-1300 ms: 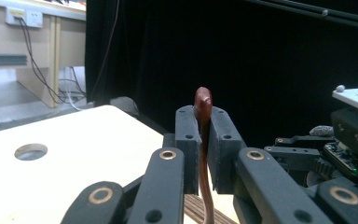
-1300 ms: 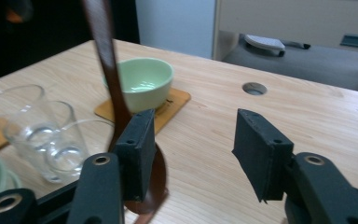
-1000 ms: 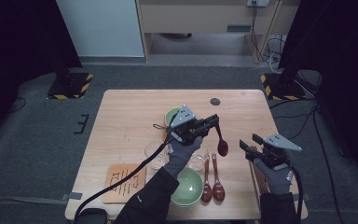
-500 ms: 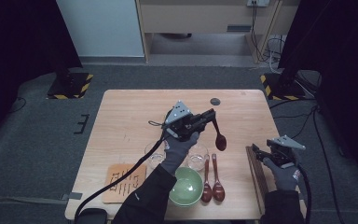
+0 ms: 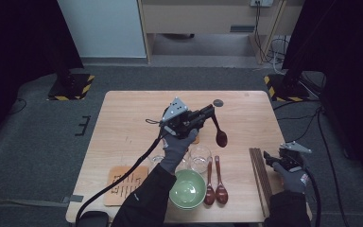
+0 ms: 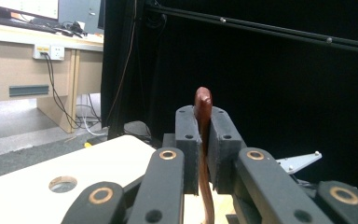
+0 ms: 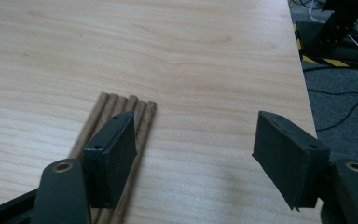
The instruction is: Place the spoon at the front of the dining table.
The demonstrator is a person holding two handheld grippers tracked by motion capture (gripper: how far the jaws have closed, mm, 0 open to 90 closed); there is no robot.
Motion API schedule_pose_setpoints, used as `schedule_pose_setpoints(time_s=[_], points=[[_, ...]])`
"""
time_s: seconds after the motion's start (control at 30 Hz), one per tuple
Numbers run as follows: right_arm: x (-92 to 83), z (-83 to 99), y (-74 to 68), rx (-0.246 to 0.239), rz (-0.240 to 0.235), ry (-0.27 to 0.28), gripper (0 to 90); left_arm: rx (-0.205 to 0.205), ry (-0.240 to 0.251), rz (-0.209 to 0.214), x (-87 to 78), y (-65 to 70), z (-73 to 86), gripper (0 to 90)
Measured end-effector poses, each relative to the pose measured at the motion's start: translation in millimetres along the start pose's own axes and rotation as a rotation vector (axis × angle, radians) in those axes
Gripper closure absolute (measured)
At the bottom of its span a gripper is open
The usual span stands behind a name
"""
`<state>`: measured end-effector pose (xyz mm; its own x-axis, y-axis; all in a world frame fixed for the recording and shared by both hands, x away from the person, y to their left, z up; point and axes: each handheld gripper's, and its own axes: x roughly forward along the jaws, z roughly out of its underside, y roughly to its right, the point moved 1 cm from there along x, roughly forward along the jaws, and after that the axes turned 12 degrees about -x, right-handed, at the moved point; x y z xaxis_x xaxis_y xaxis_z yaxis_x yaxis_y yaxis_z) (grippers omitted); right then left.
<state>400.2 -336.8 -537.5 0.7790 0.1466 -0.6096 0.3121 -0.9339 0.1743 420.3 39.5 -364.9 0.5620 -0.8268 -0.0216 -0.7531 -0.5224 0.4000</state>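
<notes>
Right gripper [image 5: 270, 158] has dropped toward the near right table [image 5: 123, 123] edge since a second ago, jaws just been opening, now apart with nothing between them, one pad over the chopsticks [image 7: 121, 116] bundle. Left gripper [image 5: 208, 115] raised mid-table, clamped on a dark red wooden spoon [image 5: 219, 133], bowl hanging down. Green bowl [image 5: 187, 189], two glasses [image 5: 200, 157], two more spoons [image 5: 215, 182] lie near the front edge.

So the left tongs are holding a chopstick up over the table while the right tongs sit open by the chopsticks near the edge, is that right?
Not quite. The left tongs hold a dark wooden spoon, not a chopstick; the high view shows its bowl hanging below the grip. The rest stands: the right tongs have just been opening, with nothing between them, beside the chopsticks at the table edge.
</notes>
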Motion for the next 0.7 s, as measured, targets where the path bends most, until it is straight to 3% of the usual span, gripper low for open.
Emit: schedule_pose_setpoints(time_s=[0.3,0.7], points=[[5.9,9.3,5.9,-0.011,0.017,-0.04,29.7,-0.011,0.025,-0.007,-2.2,-6.4,-7.6,83.8],[8.4,13.1,8.4,-0.006,0.007,-0.042,28.9,-0.004,0.061,-0.032,-8.6,-17.8,-22.1,83.8]])
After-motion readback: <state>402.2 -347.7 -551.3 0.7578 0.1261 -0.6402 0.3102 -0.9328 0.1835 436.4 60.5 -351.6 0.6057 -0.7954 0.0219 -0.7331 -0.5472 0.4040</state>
